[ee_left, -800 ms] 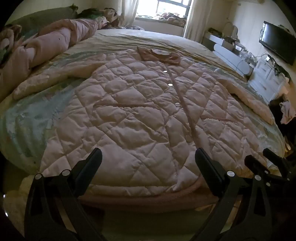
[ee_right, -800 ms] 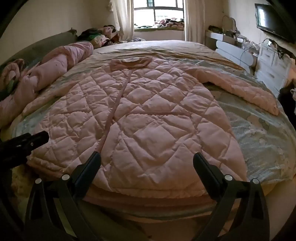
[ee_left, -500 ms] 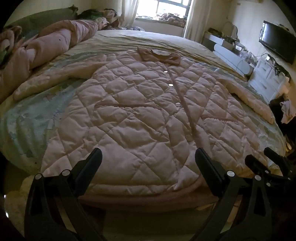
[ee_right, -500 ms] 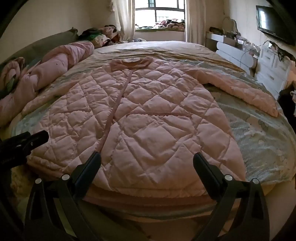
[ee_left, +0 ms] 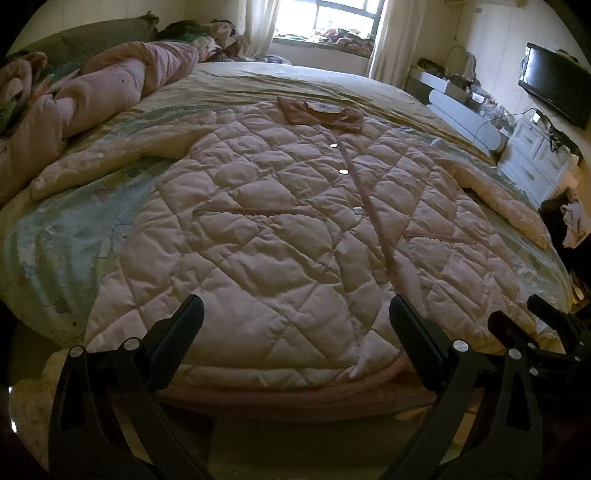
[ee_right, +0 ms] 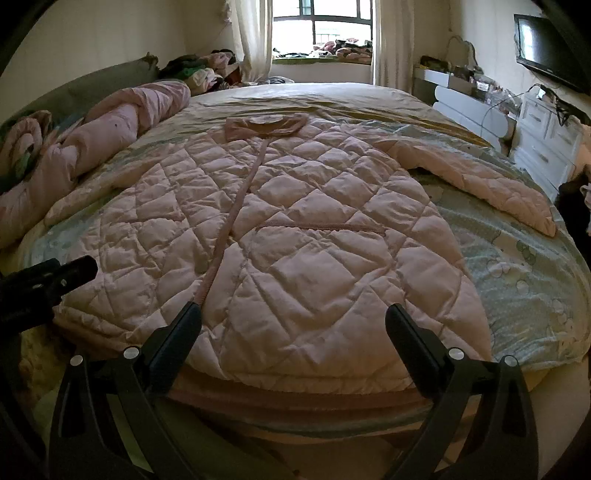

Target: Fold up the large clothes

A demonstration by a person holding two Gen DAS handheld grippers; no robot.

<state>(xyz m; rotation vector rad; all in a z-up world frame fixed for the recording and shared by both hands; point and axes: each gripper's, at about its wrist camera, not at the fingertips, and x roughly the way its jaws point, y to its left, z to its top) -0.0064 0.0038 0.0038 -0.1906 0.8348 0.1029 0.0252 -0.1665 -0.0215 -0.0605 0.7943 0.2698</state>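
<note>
Quilted pink coat [ee_left: 280, 236] lies spread flat, front up, over the near half of a wide bed [ee_left: 55, 236], its hem at the bed's near edge. The bed wears a pale green printed sheet [ee_right: 517, 266] (small cartoon figures on it, too faint to make out), with a plainer yellowish cover toward 12 o'clock. A rolled pink duvet [ee_left: 110, 85] lies along the bed's side at 10 o'clock. Beyond the bed, at 12 o'clock, a bright window [ee_right: 325, 22] stands between pale curtains [ee_right: 255, 37], its sill heaped with clothes. At 2 o'clock are white drawers [ee_right: 546, 125] and a dark wall-mounted television [ee_left: 557, 85]. No brand, label or writing can be read anywhere.

The coat's long axis runs from the near edge toward the window: hem at 6 o'clock, darker pink collar [ee_left: 321, 110] at 12. Its trimmed front placket, with a row of pale buttons [ee_left: 343, 171], follows that line. One sleeve [ee_right: 476, 184] stretches out toward 3 o'clock, the other toward 9, both flat on the sheet.

The left gripper [ee_left: 295, 325] hangs above the hem with its jaws spread fully wide and nothing between them. The right gripper [ee_right: 293, 325] is beside it, likewise gaping wide and empty, above the hem on the coat's other half; neither touches the cloth.
</note>
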